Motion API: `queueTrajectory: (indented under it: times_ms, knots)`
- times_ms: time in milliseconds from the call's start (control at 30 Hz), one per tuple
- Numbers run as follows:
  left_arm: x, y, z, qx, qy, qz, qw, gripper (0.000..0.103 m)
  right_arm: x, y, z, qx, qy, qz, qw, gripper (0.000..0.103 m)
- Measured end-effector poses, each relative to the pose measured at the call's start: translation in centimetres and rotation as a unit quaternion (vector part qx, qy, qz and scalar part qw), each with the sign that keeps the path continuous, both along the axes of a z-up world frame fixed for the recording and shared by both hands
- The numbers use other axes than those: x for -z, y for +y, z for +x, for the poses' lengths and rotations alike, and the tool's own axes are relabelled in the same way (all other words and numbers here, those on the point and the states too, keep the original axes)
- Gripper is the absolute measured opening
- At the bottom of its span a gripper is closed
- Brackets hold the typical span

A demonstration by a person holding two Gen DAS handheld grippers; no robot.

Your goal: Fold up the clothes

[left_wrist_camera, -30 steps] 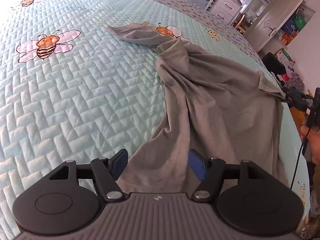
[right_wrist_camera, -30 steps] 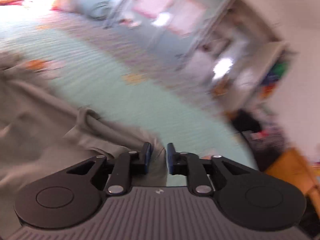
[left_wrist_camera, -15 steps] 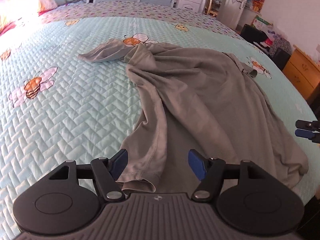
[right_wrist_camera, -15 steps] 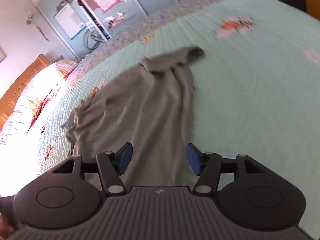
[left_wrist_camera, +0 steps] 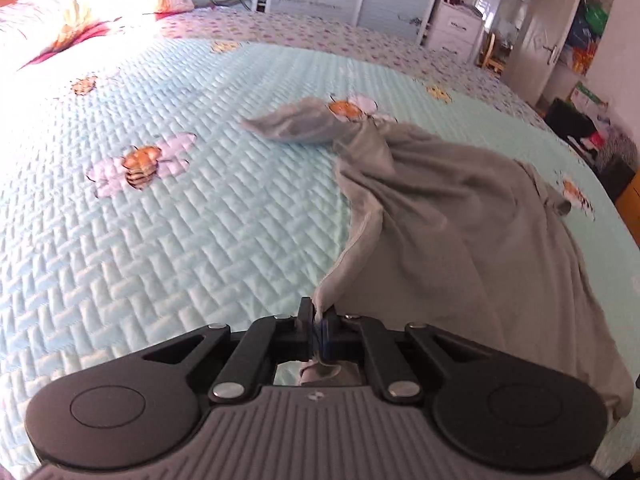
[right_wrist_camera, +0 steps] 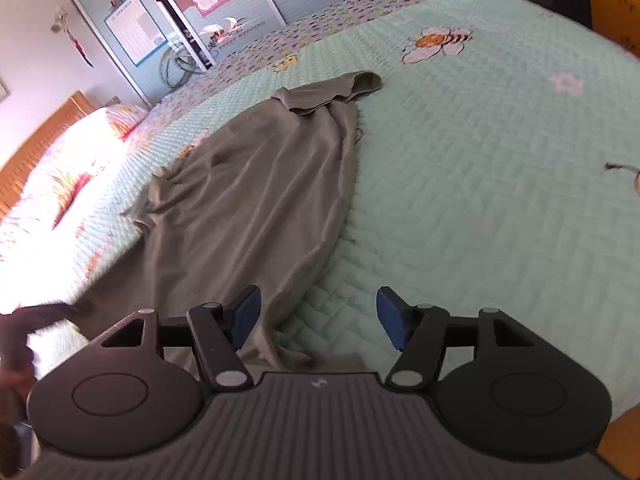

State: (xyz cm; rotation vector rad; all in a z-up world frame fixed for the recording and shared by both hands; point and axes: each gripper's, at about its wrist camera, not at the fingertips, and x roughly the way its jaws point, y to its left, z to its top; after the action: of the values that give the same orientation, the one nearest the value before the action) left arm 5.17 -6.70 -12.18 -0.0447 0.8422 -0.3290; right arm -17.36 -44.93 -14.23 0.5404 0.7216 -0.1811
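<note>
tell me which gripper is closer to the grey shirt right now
Left. The left gripper is shut on a corner of the grey shirt, lifting it. The right gripper is open, poised over the shirt's other near edge without pinching it.

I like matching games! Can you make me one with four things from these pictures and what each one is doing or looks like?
Things:
1. left hand-held gripper
2. right hand-held gripper
3. grey shirt
4. quilt

States:
A. pale green with bees on it
B. open, nothing pinched
C. crumpled, lying on the bed
D. shut on a fabric edge

Pairs: 1-D, 2-B, 3-C, 4-A
</note>
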Motion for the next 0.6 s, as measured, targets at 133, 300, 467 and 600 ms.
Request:
queueTrajectory:
  times_ms: [133, 300, 467, 600]
  knots:
    - [0.0, 2.6, 0.0, -0.043, 0.016, 0.003, 0.999, 0.003, 0.7, 0.1, -0.7, -0.021, 0.002, 0.007, 1.0, 0.066]
    - [2.5, 3.4, -1.0, -0.049, 0.068, 0.0, 0.9965, 0.004, 1.0, 2.0, -0.8, -0.086, -0.009, 0.004, 0.996, 0.071]
    - [2.5, 2.1, -2.8, -0.041, 0.068, 0.026, 0.9965, 0.028, 1.6, 4.0, 0.3, -0.123, 0.017, -0.048, 0.991, 0.071]
    - [1.4, 1.6, -3.9, -0.042, 0.045, 0.059, 0.9964, 0.041, 2.1, 5.3, 1.7, -0.136, 0.059, -0.088, 0.985, 0.07]
